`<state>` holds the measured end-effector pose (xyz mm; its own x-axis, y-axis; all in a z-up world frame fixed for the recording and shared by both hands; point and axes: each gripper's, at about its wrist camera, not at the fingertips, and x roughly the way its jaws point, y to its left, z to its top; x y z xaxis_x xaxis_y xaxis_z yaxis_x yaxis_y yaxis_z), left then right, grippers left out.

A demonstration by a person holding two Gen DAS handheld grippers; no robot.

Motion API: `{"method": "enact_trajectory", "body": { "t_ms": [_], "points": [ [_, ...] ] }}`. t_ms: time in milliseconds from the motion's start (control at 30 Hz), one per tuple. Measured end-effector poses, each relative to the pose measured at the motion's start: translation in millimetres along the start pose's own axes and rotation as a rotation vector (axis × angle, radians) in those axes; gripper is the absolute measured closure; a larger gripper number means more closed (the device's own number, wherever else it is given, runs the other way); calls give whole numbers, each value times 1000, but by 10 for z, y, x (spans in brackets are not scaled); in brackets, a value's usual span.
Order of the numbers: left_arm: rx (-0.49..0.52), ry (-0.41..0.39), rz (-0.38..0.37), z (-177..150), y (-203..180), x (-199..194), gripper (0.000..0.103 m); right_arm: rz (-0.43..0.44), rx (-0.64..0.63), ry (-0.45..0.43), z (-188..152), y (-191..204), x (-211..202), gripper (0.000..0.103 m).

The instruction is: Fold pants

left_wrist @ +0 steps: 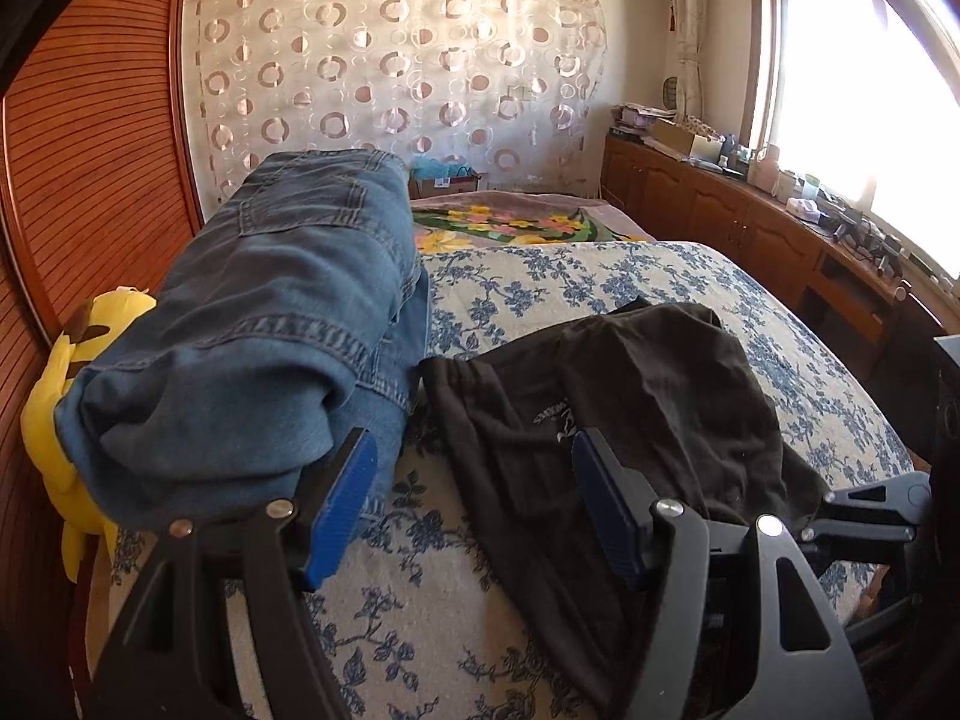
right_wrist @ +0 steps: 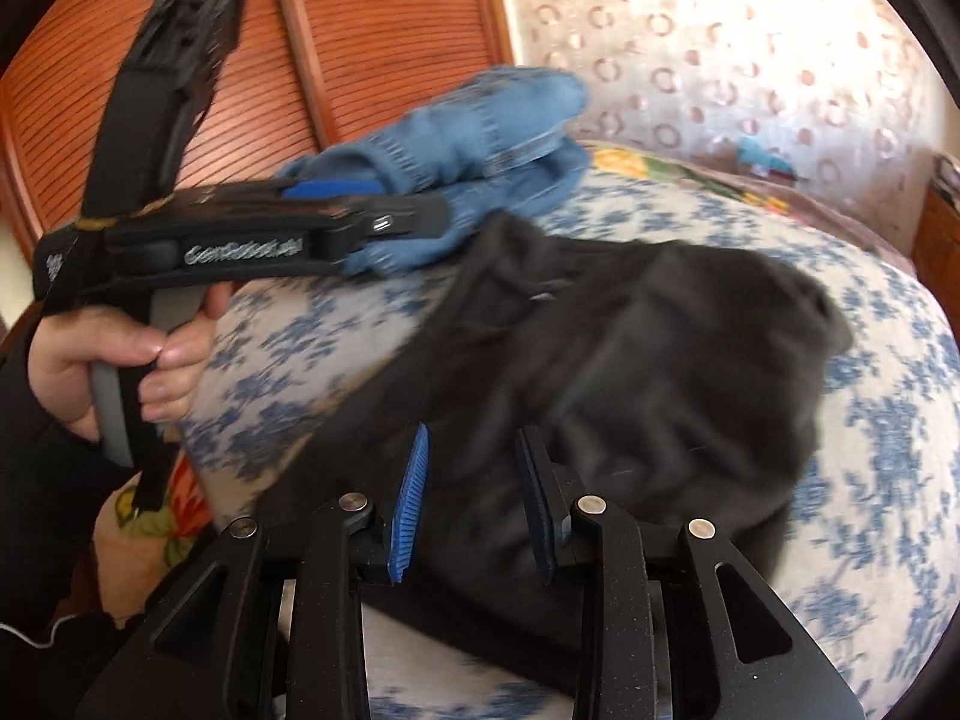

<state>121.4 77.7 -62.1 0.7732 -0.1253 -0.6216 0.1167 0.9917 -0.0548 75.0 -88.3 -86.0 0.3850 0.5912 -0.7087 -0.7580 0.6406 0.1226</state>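
Blue jeans lie folded in a thick bundle at the left of the bed; they also show in the right wrist view. Beside them, black pants sit in a loose crumpled heap. My left gripper stands open over the bedspread, one blue pad against the jeans' near end and the other over the black pants' waistband. My right gripper hovers low over the near part of the black pants. Its jaws stand apart, and its pads are not pressing on the cloth. A hand holds the left gripper's handle.
The bed has a white bedspread with blue flowers and a flowered blanket further back. A yellow plush toy leans on the slatted wooden door at the left. A cluttered wooden cabinet runs under the window at the right.
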Motion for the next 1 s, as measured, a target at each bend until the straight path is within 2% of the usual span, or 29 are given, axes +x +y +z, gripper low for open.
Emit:
{"method": "enact_trajectory", "body": {
  "t_ms": [267, 400, 567, 633, 667, 700, 800, 933, 1000],
  "points": [
    [-22, 11, 7, -80, 80, 9, 36, 27, -49, 47, -86, 228, 167, 73],
    [-27, 16, 6, -101, 88, 34, 36, 21, -63, 65, -110, 276, 224, 66],
    [-23, 23, 3, -103, 73, 55, 36, 6, -88, 72, -158, 298, 247, 65],
    [-20, 25, 5, -101, 61, 55, 36, 1, -84, 69, -166, 280, 234, 70],
    [-17, 25, 4, -100, 52, 53, 36, -5, -81, 66, -168, 266, 226, 82],
    [-15, 25, 3, -98, 45, 49, 36, 9, -66, 62, -167, 226, 207, 89],
    [-13, 24, -2, -86, 11, 35, 36, 19, -19, 29, -161, 113, 92, 100],
    [-1, 18, -17, -50, -80, 12, 36, -34, 68, -83, -154, -187, -310, 100],
    [8, 16, -27, -28, -145, 18, 36, -100, 119, -140, -167, -425, -582, 100]
  ]
}}
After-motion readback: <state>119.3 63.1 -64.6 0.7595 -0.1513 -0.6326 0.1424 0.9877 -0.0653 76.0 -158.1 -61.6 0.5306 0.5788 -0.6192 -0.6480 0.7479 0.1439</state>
